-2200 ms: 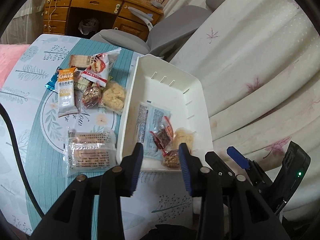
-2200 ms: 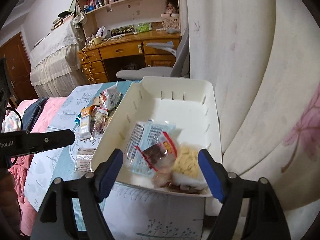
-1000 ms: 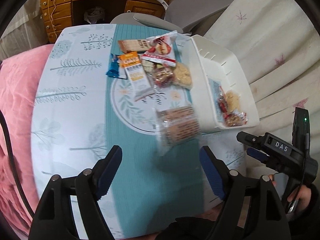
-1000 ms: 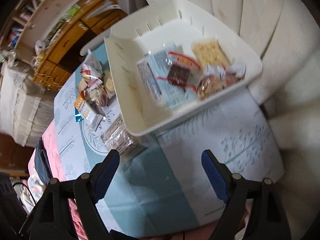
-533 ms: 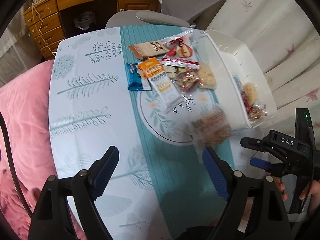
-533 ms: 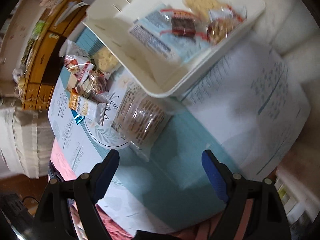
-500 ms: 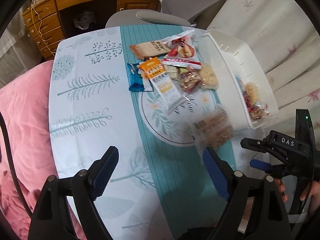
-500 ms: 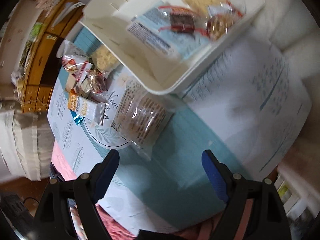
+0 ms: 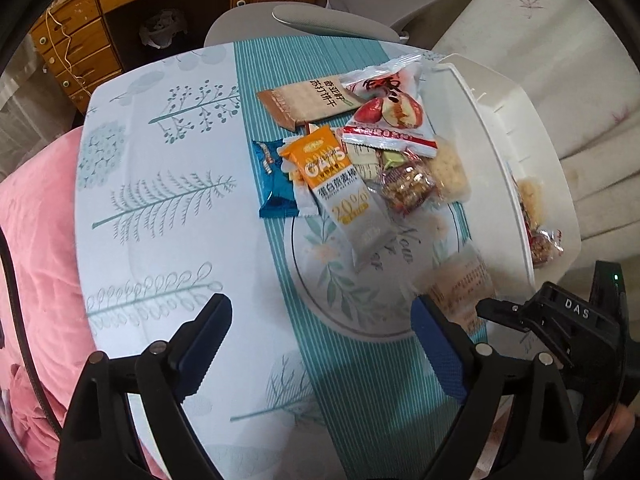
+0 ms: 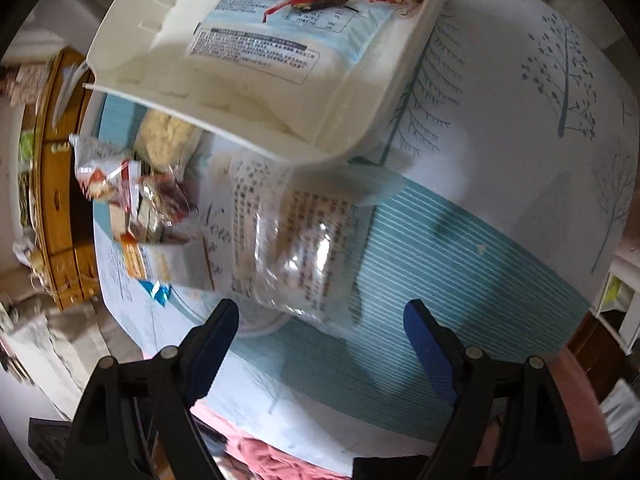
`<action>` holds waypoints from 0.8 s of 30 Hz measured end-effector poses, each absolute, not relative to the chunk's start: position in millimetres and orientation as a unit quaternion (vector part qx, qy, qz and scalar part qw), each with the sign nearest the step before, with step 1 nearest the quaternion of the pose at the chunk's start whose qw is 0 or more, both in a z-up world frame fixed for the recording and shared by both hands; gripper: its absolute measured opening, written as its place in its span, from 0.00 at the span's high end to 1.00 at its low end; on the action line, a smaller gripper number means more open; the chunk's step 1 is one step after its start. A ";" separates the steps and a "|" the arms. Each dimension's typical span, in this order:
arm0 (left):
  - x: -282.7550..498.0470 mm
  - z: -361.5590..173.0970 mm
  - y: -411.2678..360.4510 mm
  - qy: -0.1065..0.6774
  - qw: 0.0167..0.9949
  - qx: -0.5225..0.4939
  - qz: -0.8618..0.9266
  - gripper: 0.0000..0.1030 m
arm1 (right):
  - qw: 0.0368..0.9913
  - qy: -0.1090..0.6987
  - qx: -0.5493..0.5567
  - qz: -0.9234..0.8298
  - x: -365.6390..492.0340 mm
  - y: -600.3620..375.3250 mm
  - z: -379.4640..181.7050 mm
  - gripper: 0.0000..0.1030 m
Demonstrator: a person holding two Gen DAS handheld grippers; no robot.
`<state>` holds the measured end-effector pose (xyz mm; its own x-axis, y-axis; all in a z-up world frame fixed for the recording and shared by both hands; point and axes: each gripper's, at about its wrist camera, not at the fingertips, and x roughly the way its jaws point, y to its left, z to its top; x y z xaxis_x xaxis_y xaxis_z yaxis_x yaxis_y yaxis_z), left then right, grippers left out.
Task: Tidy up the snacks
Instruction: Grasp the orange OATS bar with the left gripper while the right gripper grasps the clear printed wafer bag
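Right wrist view puts my right gripper (image 10: pixel 320 344) steeply over the clear crinkly plastic pack of pale biscuits (image 10: pixel 296 236), which lies flat on the teal-striped, tree-printed tabletop (image 10: pixel 460 248), just beside the near corner of the white plastic basket (image 10: pixel 340 128). Its jaws stand wide and nothing is between them; the pack sits just ahead of the blue fingertips. In the left wrist view my left gripper (image 9: pixel 322 330) has just been opening its jaws, they too stand wide and bare, and it hangs above open cloth, with the same pack off beside its right finger. Farther up the tabletop the loose pile waits: an orange-and-grey oat bar wrapper (image 9: pixel 344 190), a small blue foil packet (image 9: pixel 274 184), a brown flat cracker sachet (image 9: pixel 308 100) and a red-and-white date-snack bag (image 9: pixel 386 112). The basket already holds a few packets, a pale blue printed sachet (image 10: pixel 272 36) among them. I judge the biscuit pack light but slippery, its film soft and puffy and the biscuits inside brittle, so a hard squeeze could crack them. I would take it across its short width near the middle, closing only until the film stops sliding, and lift it the short way over the rim.
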<state>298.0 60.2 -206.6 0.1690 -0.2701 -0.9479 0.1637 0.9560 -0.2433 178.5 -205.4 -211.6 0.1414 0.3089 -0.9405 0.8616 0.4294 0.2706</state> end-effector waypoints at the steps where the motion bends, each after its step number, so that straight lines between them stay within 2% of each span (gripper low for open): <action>1: 303.4 -210.3 58.0 0.631 0.762 -0.045 -0.141 0.12 | 0.586 0.607 0.480 -0.239 180.4 -204.9 -212.5 0.17; 9: 335.1 -235.2 40.4 0.636 0.759 -0.059 -0.124 0.12 | 0.581 0.595 0.487 -0.269 188.6 -203.5 -228.2 0.17; 24: 368.6 -273.3 27.7 0.633 0.760 -0.128 -0.078 0.13 | 0.574 0.626 0.463 -0.253 219.6 -201.3 -254.5 0.17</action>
